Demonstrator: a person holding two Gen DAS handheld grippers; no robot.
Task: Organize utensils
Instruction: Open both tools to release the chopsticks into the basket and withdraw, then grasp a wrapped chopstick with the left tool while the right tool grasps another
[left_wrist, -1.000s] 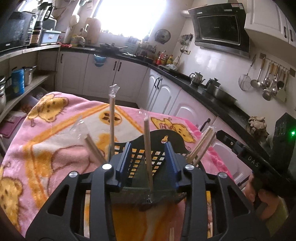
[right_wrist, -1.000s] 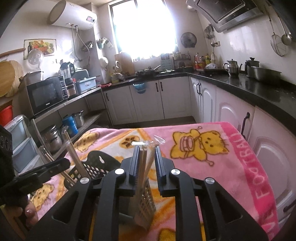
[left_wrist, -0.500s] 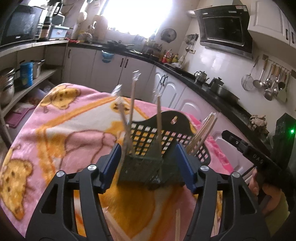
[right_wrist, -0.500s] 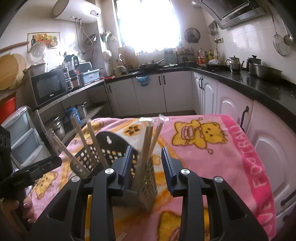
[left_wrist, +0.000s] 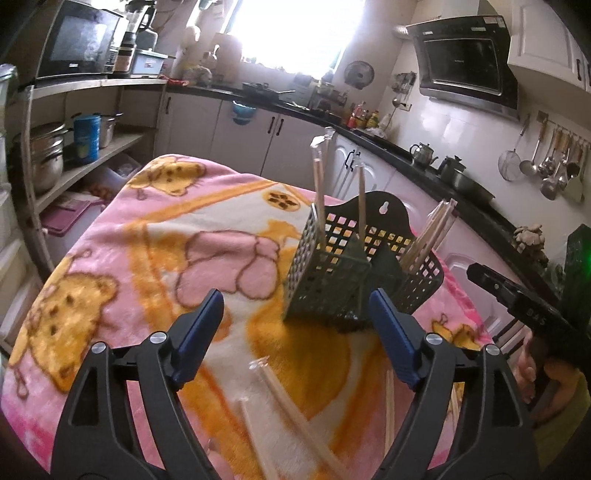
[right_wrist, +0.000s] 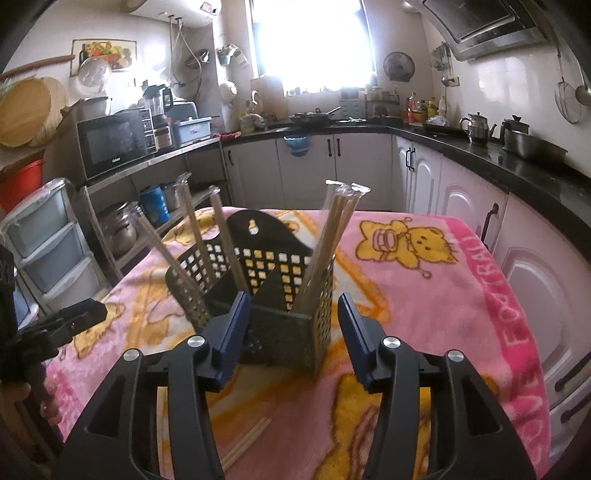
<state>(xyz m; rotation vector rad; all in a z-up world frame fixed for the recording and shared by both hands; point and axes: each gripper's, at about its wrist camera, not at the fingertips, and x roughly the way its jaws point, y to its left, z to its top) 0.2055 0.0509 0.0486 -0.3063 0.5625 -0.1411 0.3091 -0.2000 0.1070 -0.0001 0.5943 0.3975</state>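
Just below and between the fingers of the left hand-held gripper (left_wrist: 295, 336), whose jaws are opening with nothing in them, loose chopsticks (left_wrist: 295, 402) lie flat on the blanket (left_wrist: 155, 240), long axes running roughly away from it toward the rack (left_wrist: 332, 280) ahead. That side looks nearer to them. The right hand-held gripper (right_wrist: 291, 332) is also opening, empty, with the rack's upright chopsticks (right_wrist: 328, 236) just ahead, tips splayed upward.

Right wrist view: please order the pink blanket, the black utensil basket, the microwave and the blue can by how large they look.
1. pink blanket
2. black utensil basket
3. microwave
4. blue can

The microwave stands farther away, so its real size against the basket stays unsure.
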